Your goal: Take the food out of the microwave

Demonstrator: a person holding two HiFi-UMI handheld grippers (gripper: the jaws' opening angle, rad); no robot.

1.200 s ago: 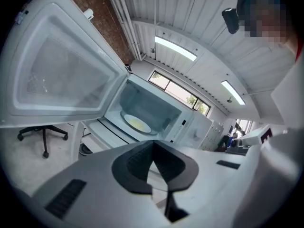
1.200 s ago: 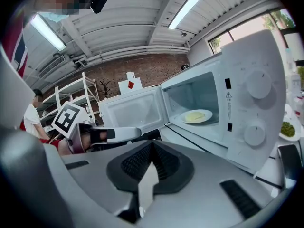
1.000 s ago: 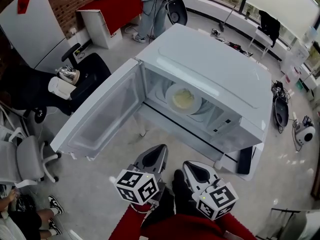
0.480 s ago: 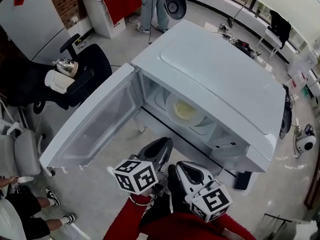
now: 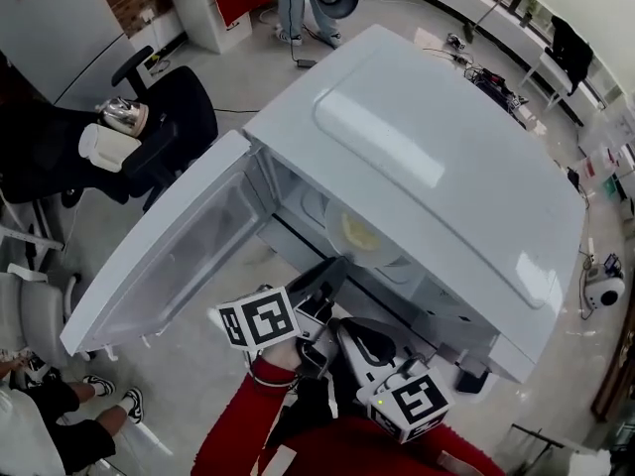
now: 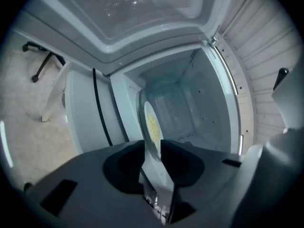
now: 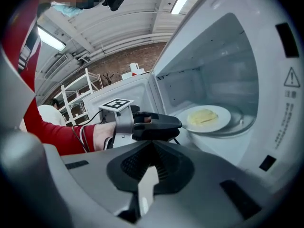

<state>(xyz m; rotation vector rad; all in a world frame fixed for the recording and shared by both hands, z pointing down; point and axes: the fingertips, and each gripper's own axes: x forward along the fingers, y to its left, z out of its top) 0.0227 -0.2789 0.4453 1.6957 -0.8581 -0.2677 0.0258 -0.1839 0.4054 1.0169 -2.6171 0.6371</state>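
The white microwave (image 5: 437,157) stands with its door (image 5: 169,256) swung wide to the left. Inside on the glass turntable lies a white plate (image 5: 362,236) (image 7: 206,118) of pale yellow food (image 7: 202,116). My left gripper (image 5: 332,266) (image 6: 152,148) reaches into the opening. Its jaws stand close together with the plate's near rim (image 6: 151,127) between them, shut on it. In the right gripper view its tips (image 7: 178,123) meet that rim. My right gripper (image 5: 349,330) (image 7: 151,172) hangs back outside the opening, shut and holding nothing.
A black office chair (image 5: 164,127) with a silver kettle (image 5: 121,115) and a white jug stands left of the door. A grey chair (image 5: 30,315) and a seated person's shoes (image 5: 99,390) are at the lower left. Someone stands behind the microwave (image 5: 290,3).
My left gripper has gone forward from in front of the microwave into the opening and closed on the plate's rim. The right gripper stayed back. The head view has moved closer over the microwave.
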